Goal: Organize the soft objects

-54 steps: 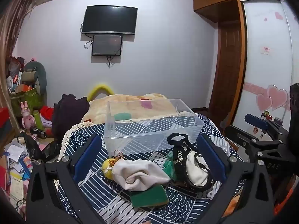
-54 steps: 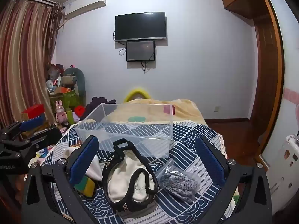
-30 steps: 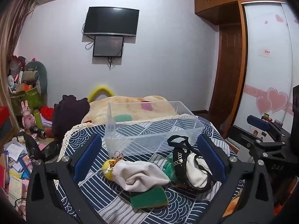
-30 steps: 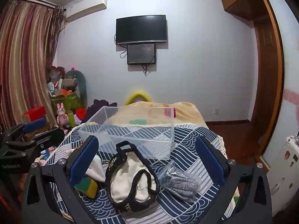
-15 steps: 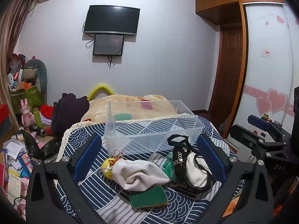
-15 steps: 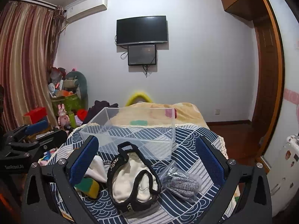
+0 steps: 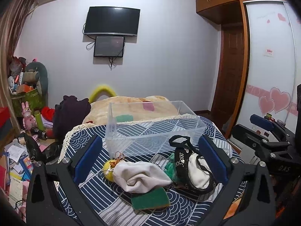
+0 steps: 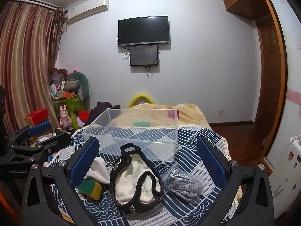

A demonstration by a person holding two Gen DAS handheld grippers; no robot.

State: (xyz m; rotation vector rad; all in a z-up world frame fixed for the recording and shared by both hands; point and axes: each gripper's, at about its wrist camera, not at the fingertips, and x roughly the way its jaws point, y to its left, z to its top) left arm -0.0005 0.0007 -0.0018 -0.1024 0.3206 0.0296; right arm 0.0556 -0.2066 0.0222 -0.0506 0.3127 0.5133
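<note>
Both grippers wide open, empty, above the pile on the patterned cloth.
Left gripper [image 7: 150,162]: white cloth bundle [image 7: 141,175] dead ahead between its fingers, long axis crosswise; right gripper [image 8: 148,162] frames black-trimmed cream pouch [image 8: 135,177], long axis running away; clear plastic bin [image 8: 135,130] just beyond, nothing in it.

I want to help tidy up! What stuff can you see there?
box: one, clear, empty, back of the table
cloth: one, white, bunched, in front of the box
sponge: one, green and yellow, partly under the cloth
ball: one, yellow, with a string bow, left of the cloth
bag: one, cream with black trim, middle
packet: one, clear with grey stuff inside, right of the bag
table: one, navy and white patterned cover
TV: one, black, on the wall
left claw: open, empty
right claw: open, empty
</note>
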